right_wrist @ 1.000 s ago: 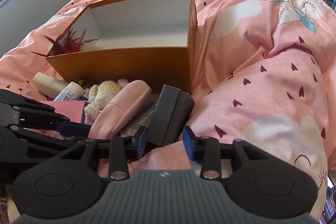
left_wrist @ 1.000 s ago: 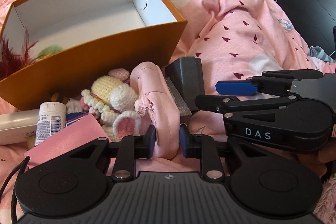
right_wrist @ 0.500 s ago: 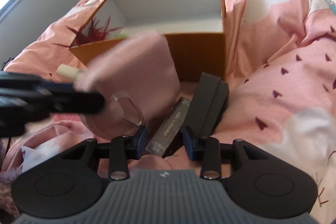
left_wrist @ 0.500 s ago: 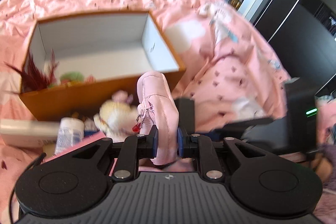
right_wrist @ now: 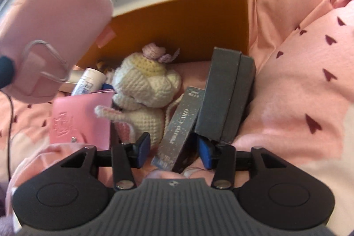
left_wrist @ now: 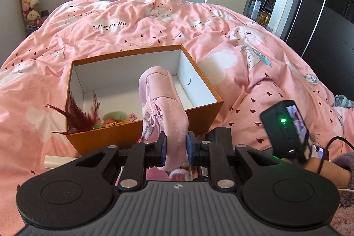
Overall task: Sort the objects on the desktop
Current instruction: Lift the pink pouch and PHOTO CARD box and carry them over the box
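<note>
- The left gripper [left_wrist: 176,146] is clenched on a pink pouch [left_wrist: 162,103], its blue pads [left_wrist: 162,147] pressing both sides of the lower end; a small ball chain dangles from the zip
- The pouch is lifted clear of the bedding and stands upright, its upper end showing in front of the open mouth of the orange box [left_wrist: 205,112]
- In the right wrist view the same pouch [right_wrist: 50,21] fills the upper left, blurred, with a wire clip on its side
- The right gripper [right_wrist: 173,151] is spread wide, and the near end of a slim dark "PHOTO CARD" box [right_wrist: 178,127] lies between its fingers without being pinched
- Just right of that, a larger dark grey box [right_wrist: 225,94] leans on its edge, touching the card box, its lower corner at the right finger
- Left of the card box lies a crocheted cream bunny [right_wrist: 143,90], and beside it a flat pink embossed wallet [right_wrist: 79,116]
- Behind the wallet a white labelled tube [right_wrist: 88,81] lies near the box's outer wall
- Inside the orange box, at its left end, sit dark red feathers [left_wrist: 77,116] and a green fluffy item [left_wrist: 116,115]; what it is I cannot tell
- Everything rests on a pink duvet [left_wrist: 254,63] printed with hearts and clouds
</note>
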Demonstrator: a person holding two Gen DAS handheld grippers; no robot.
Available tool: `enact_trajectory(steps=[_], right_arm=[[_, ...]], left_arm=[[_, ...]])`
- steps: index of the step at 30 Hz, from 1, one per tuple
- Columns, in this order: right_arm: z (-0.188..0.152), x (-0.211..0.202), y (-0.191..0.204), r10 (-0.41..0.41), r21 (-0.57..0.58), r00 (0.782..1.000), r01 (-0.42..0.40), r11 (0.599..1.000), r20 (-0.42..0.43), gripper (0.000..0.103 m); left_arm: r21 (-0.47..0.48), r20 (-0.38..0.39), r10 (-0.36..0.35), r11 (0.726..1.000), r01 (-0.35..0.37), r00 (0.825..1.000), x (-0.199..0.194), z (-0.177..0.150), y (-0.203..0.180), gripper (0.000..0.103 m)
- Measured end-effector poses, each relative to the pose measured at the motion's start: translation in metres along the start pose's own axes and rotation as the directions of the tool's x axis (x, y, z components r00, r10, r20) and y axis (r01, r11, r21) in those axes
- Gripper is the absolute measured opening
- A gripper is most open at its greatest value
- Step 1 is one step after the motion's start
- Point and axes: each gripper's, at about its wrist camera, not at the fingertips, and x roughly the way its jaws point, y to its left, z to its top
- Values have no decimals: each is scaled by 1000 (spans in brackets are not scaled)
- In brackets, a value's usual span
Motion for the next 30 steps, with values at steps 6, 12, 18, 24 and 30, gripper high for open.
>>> enact_trajectory(steps=[6, 12, 18, 24, 30], right_arm=[[-7, -8, -1, 2, 14, 1000, -2, 1000, 13, 39], [-17, -28, 5, 2, -22, 998, 0, 1000, 65, 29], [-21, -56, 2, 12, -58, 990, -3, 998, 140, 27], [-18, -86, 2, 38, -111, 973, -12, 994, 228, 25], [-2, -110, 7, 106, -148, 943, -61, 987, 317, 25]], left_arm=[[-11, 2, -3, 1000, 3, 1000, -3, -1, 4, 20], [-23, 9, -10, 1000, 10, 1000, -7, 3, 6, 20], [-12, 35, -2, 1000, 3, 999, -15, 7, 4, 20], [-11, 42, 1, 1000, -1, 999, -17, 11, 6, 20], [-15, 63, -2, 1000, 3, 998, -20, 18, 10, 20]])
